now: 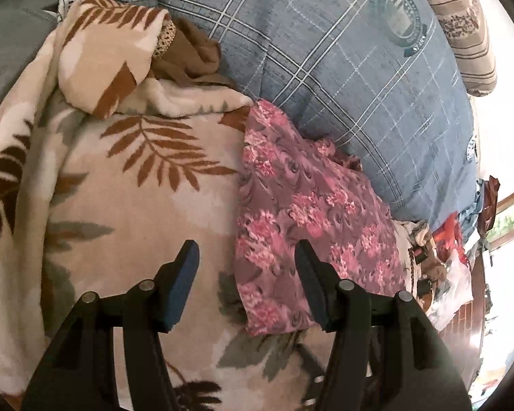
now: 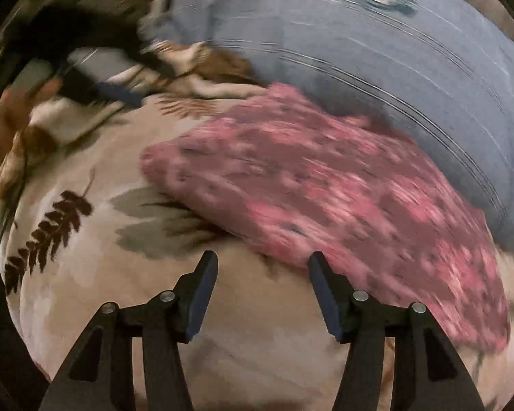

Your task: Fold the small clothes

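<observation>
Lying flat: pink cloth (image 1: 311, 212) on leaf blanket (image 1: 126, 212), far edge against blue pillow (image 1: 342, 68).
Left gripper (image 1: 246, 250): jaws apart, nothing between; right finger (image 1: 311, 274) over cloth's near edge, contact unclear.
Right gripper (image 2: 263, 260): jaws apart, empty; above blanket at cloth's near edge; view smeared.
Brown garment (image 1: 192, 54): bunched at blanket's far fold, beside pillow.
Striped cushion (image 1: 462, 27): beyond pillow, far right.

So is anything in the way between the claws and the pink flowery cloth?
Nothing visible. The pink flowery cloth lies open on the leaf blanket, with nothing on top. The left claw and right claw both hang open right at its near edge.
</observation>
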